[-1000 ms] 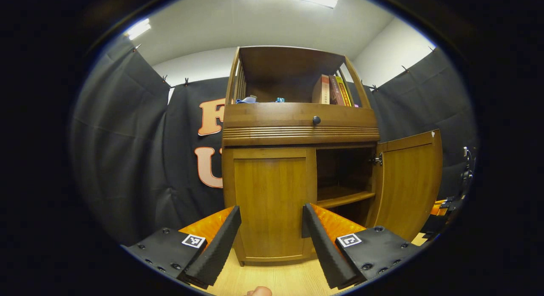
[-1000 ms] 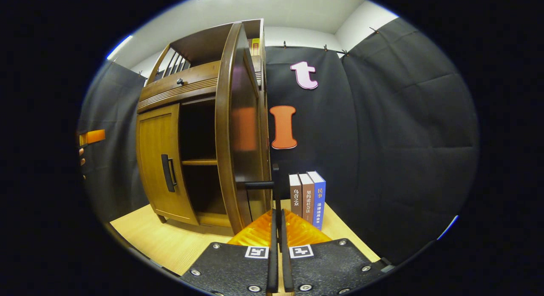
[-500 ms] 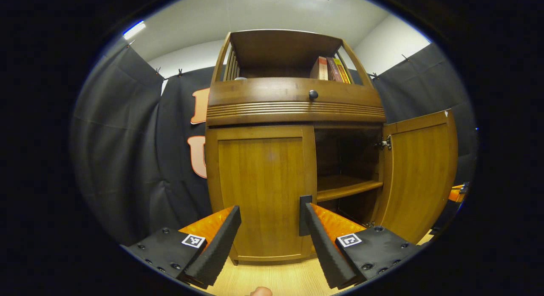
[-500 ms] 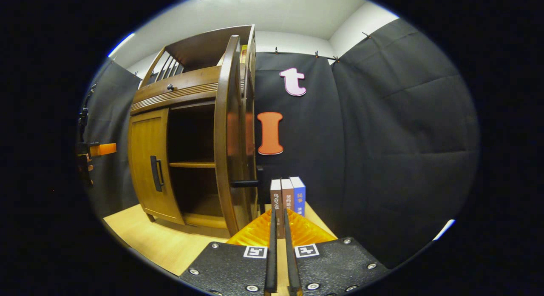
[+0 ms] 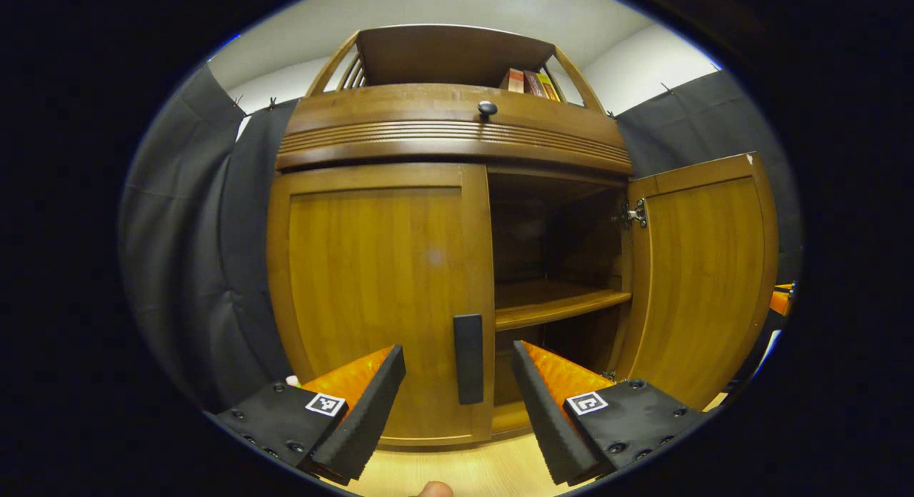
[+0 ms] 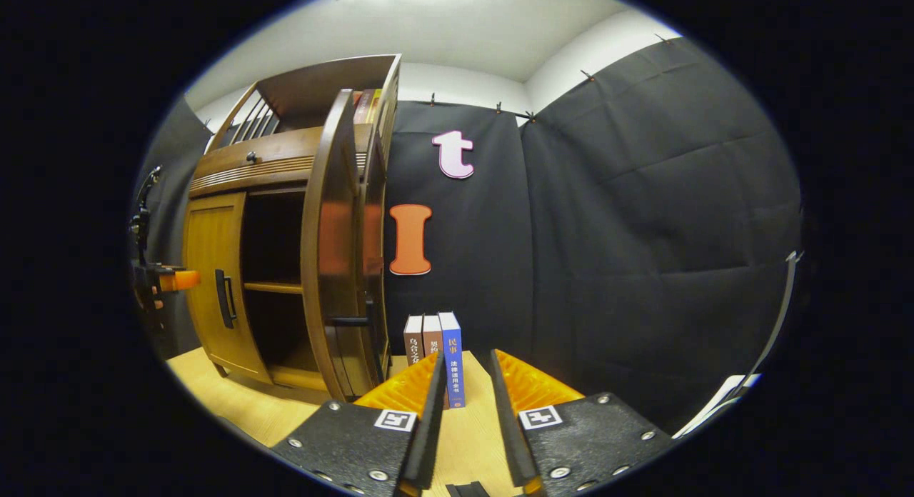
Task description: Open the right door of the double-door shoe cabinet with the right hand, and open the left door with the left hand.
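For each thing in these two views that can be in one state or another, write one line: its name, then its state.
Right wooden cabinet door: swung open.
Left wooden cabinet door: shut, its black bar handle untouched.
Wooden drawer with round dark knob: shut.
Three upright books on the floor: standing, closed.
Left gripper: open, handle between its fingers, no contact.
Right gripper: open, holding nothing.

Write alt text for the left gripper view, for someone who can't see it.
The open left gripper faces the dark vertical handle of the closed left wooden cabinet door. The right wooden door stands open, showing an inner shelf.
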### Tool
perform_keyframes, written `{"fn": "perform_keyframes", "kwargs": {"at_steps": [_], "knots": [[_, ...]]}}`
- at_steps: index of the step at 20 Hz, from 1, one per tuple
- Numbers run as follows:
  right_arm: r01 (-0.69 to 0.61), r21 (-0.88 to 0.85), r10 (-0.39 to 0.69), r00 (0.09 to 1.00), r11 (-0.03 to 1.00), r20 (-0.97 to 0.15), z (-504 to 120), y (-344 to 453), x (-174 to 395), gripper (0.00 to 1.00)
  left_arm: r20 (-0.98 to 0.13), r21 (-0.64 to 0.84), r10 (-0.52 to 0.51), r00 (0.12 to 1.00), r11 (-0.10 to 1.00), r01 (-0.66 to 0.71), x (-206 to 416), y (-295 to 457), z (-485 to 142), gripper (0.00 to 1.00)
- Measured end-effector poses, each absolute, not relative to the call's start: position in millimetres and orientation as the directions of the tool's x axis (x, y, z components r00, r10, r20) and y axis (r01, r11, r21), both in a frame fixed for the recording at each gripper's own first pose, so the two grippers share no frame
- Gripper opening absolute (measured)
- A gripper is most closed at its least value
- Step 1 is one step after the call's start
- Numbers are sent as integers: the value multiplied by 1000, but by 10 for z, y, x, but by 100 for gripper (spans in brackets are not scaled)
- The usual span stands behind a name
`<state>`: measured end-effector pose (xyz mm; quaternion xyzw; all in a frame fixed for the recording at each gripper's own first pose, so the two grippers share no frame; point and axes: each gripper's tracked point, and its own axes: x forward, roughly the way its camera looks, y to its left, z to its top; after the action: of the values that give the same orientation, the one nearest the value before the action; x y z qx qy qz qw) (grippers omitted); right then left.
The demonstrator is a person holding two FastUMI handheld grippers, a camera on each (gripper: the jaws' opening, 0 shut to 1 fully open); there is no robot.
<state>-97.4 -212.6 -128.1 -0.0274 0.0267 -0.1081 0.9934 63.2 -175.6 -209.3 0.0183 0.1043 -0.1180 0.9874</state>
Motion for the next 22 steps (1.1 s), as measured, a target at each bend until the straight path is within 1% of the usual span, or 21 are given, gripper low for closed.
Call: {"fn": "perform_keyframes", "kwargs": {"at_steps": [2,3,4,6,7,8,10,15,17,18,19,20,22], "knots": [[227,-55,-230,972,972,-47,-1298,-2204,-948,66,-221,14,-224,949,973,232,744,-1788,-2210,95],[230,-54,-232,971,972,-51,-1310,-2235,-940,70,-229,6,-223,947,973,230,789,-1817,-2274,95],[232,-52,-235,970,971,-57,-1341,-2254,-931,58,-238,-3,-224,945,973,230,846,-1841,-2341,96],[237,-44,-240,969,970,-65,-1385,-2303,-911,78,-249,-10,-222,943,974,227,938,-1851,-2454,97],[242,-43,-244,968,969,-66,-1392,-2327,-911,70,-246,-15,-219,944,975,223,978,-1854,-2491,96],[250,-42,-252,966,967,-65,-1393,-2355,-892,87,-246,-17,-216,945,976,219,1027,-1859,-2523,96],[266,-45,-268,961,963,-63,-1411,-2412,-891,92,-245,-17,-211,946,977,213,1104,-1864,-2602,96],[283,-41,-285,957,958,-51,-1437,-2477,-932,92,-254,-2,-185,949,982,191,1257,-1833,-2736,96],[284,-37,-286,957,958,-47,-1433,-2462,-929,92,-260,3,-185,948,981,193,1295,-1839,-2789,92],[285,-36,-286,957,958,-44,-1432,-2449,-935,100,-262,2,-190,946,980,198,1296,-1861,-2809,90],[285,-36,-286,957,958,-41,-1412,-2456,-929,92,-263,2,-192,946,980,200,1308,-1875,-2829,87],[285,-35,-286,958,958,-38,-1416,-2445,-932,92,-266,7,-192,945,980,201,1316,-1885,-2841,87],[282,-33,-283,958,959,-36,-1423,-2416,-924,92,-262,19,-181,948,981,192,1342,-1861,-2846,80]]}}
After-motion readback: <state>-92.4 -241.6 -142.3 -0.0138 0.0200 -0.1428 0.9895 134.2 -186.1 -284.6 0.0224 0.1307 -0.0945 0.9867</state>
